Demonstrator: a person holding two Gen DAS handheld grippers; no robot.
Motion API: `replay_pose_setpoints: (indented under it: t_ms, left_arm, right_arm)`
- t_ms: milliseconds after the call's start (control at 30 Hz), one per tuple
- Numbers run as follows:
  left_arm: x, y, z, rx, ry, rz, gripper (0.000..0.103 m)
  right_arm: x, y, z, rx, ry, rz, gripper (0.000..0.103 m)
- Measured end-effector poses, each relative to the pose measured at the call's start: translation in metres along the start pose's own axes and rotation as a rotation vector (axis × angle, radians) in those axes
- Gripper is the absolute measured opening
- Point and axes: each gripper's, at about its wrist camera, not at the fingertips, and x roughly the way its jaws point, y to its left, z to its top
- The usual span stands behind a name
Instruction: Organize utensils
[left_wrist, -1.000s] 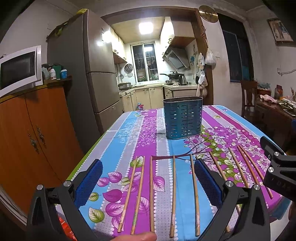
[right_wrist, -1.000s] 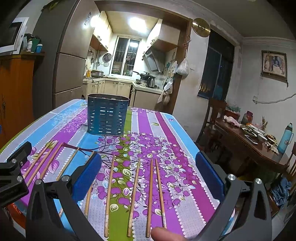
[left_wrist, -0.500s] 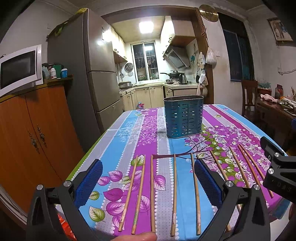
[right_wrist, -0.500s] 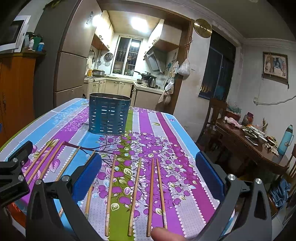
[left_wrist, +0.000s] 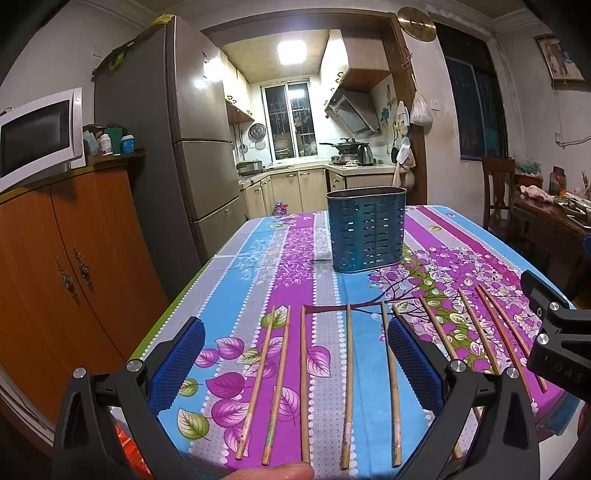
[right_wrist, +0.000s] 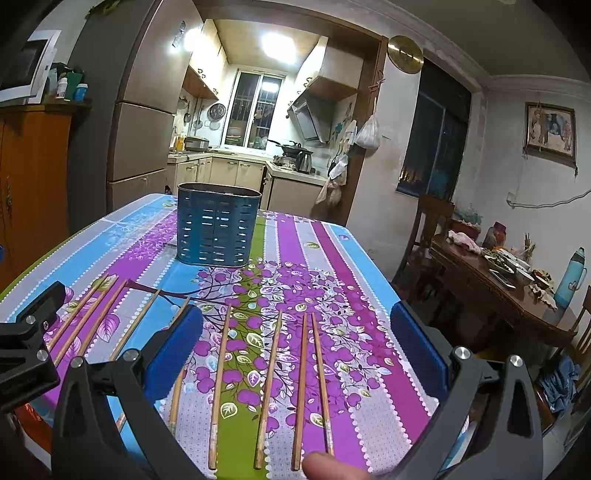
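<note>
On the right hand-held gripper, letters "DAS" show.

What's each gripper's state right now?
Left gripper: open, holding nothing, above the chopsticks.
Right gripper: open, holding nothing.

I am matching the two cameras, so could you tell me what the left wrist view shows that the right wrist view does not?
Only the left wrist view shows the whole front of the microwave and the orange cabinet doors below it. Only the right wrist view shows the blue flask on the wooden side table and the whole framed picture. Both show the blue utensil holder, the chopsticks in a row on the floral tablecloth, and open tongs.
</note>
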Motion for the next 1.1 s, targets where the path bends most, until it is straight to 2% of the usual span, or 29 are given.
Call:
replay_pose_setpoints:
  t_ms: [200,300,433,533,600,733,800,900,967,1033,1067,1100]
  left_arm:
    - [0.000,0.005,0.001,-0.038,-0.007,0.001,0.099]
    - [-0.002,0.017,0.001,-0.043,-0.040,-0.004,0.099]
    - [-0.001,0.055,-0.006,-0.024,-0.029,0.010,0.099]
    - [-0.004,0.088,-0.022,0.011,-0.001,0.064,0.099]
    - [-0.010,0.104,-0.034,0.022,0.008,0.058,0.099]
    - [-0.020,0.123,-0.062,0.042,0.070,0.045,0.099]
    - [-0.026,0.125,-0.075,0.053,0.088,0.031,0.098]
    - [-0.029,0.118,-0.086,0.077,0.111,-0.031,0.090]
    - [-0.030,0.104,-0.094,0.136,0.123,-0.056,0.088]
    - [-0.028,0.094,-0.101,0.158,0.140,-0.092,0.084]
    - [-0.027,0.091,-0.102,0.163,0.148,-0.110,0.081]
    - [-0.026,0.085,-0.105,0.176,0.155,-0.130,0.074]
  right_arm:
    - [0.000,-0.001,0.000,0.004,-0.003,-0.002,0.098]
    - [-0.003,-0.011,0.000,0.038,-0.027,0.021,0.098]
    - [-0.007,-0.034,-0.006,0.098,-0.059,0.010,0.098]
    - [0.009,-0.055,-0.021,0.122,0.035,0.062,0.098]
    - [0.018,-0.067,-0.034,0.153,0.093,0.108,0.098]
    - [0.025,-0.083,-0.062,0.192,0.176,0.123,0.098]
    - [0.027,-0.095,-0.073,0.237,0.228,0.163,0.098]
    - [0.025,-0.110,-0.087,0.311,0.293,0.206,0.098]
    - [0.021,-0.117,-0.097,0.349,0.324,0.245,0.098]
    - [0.015,-0.118,-0.104,0.344,0.335,0.274,0.098]
    - [0.010,-0.118,-0.107,0.332,0.320,0.256,0.098]
    - [0.007,-0.118,-0.110,0.319,0.306,0.240,0.098]
